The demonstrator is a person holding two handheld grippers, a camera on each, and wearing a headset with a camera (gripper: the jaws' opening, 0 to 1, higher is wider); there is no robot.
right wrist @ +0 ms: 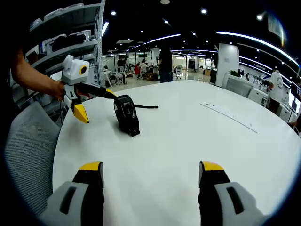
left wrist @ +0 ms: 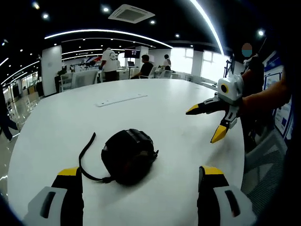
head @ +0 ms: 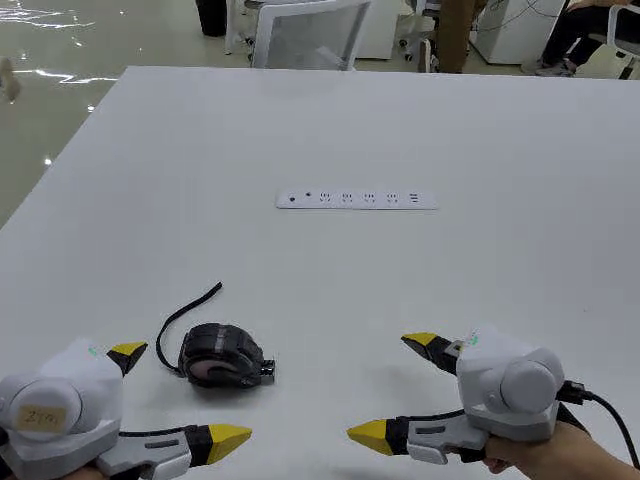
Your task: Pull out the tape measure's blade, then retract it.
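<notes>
Left claw and right claw are both released. The tape lies loose on the worktop; if I close the left claw off-centre, the tape may skid away.

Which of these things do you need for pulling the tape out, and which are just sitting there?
For the job: tape measure with its black strap; left gripper, open; right gripper, open.
Just lying about: power strip on the table; white chair behind the table.
</notes>
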